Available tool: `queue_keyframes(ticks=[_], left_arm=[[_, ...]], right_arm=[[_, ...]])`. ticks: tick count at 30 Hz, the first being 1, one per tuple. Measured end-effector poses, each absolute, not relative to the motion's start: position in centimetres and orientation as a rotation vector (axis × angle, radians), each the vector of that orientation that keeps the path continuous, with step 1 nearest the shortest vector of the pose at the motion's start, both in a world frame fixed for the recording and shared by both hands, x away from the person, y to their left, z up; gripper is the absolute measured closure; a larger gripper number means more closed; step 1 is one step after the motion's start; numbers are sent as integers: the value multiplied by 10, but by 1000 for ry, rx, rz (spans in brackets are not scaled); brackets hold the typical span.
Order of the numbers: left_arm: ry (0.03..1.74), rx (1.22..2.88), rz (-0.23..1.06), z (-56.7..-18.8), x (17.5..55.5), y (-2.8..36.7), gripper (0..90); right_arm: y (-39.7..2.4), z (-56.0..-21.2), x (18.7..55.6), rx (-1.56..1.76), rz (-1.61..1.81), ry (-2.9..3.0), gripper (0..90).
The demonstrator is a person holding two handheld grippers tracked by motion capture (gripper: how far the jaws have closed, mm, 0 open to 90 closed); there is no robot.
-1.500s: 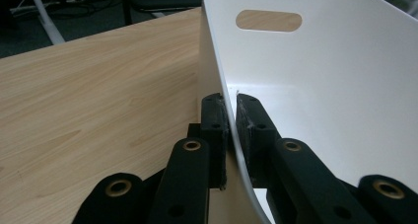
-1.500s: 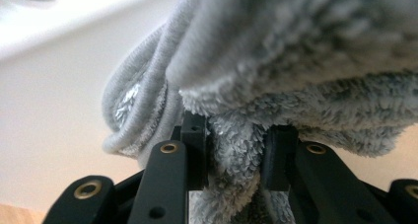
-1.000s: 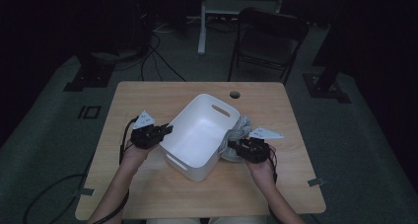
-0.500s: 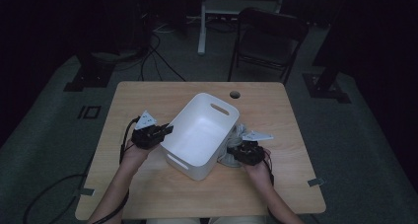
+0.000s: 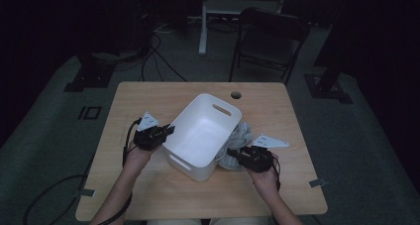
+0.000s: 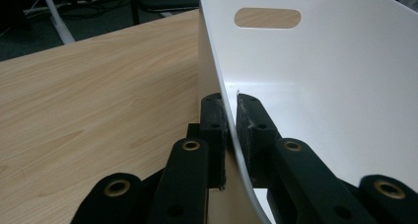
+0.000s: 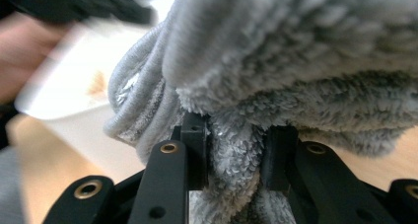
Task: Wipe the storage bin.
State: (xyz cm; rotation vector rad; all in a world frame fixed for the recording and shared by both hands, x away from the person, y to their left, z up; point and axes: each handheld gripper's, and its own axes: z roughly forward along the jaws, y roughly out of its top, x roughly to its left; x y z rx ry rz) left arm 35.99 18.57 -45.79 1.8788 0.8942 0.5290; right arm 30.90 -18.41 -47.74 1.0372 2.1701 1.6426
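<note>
Left claw: clamped on the near-left wall of the tub, one jaw outside and one inside, as the left gripper view shows
Right claw: clenched on a fold of the towel; in the right gripper view pile bulges between the jaws
Tub: white plastic, empty, set askew on the middle of the bench, slot handles in both end walls. Judged light and stiff, with a smooth, thin wall that could slip or flex under a pinch; the rim or a handle slot gives the surer hold
Towel: grey, fluffy, bunched on the bench just beside the tub's right wall, touching it. Judged soft, light and limp; it will sag and trail when raised, so a thick fold near the middle of the bunch is the best place to grip, and loose ends may catch on the tub rim on the way in
</note>
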Motion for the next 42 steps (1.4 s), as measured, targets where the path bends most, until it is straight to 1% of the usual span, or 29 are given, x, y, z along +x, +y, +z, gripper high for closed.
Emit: queue_keyframes(ticks=[2, 5, 7, 14, 15, 17, 19, 22, 25, 31, 34, 37, 42], left_arm=[[892, 1877, 525, -458, 360, 186, 823], [889, 1877, 516, -458, 360, 186, 818], [887, 1877, 513, -458, 360, 186, 812], [884, 1884, 534, -458, 359, 184, 813], [883, 1879, 538, -458, 359, 184, 812], [883, 1878, 538, -458, 359, 184, 812], [890, 1875, 544, -458, 359, 183, 811], [909, 1864, 547, -459, 359, 183, 812], [920, 1865, 549, -458, 359, 182, 814], [922, 1868, 554, -458, 358, 182, 814], [919, 1872, 559, -458, 358, 181, 815], [913, 1875, 555, -458, 359, 181, 815], [903, 1877, 553, -458, 358, 179, 817]], right_arm=[[-179, -474, 308, 1008, 1647, 2173, 692], [-171, -482, 313, 1020, 1581, 2180, 693], [-168, -494, 318, 1053, 1517, 2202, 692], [-170, -516, 331, 1129, 1442, 2252, 692], [-169, -527, 337, 1147, 1379, 2273, 692], [-169, -527, 337, 1147, 1379, 2273, 692], [-169, -544, 345, 1203, 1349, 2313, 692], [-169, -540, 345, 1213, 1333, 2324, 694], [-169, -532, 337, 1200, 1389, 2332, 694], [-163, -495, 307, 1053, 1566, 2302, 693], [-165, -483, 300, 1024, 1657, 2254, 692], [-163, -482, 299, 1003, 1643, 2242, 692], [-158, -493, 304, 1014, 1565, 2256, 692]])
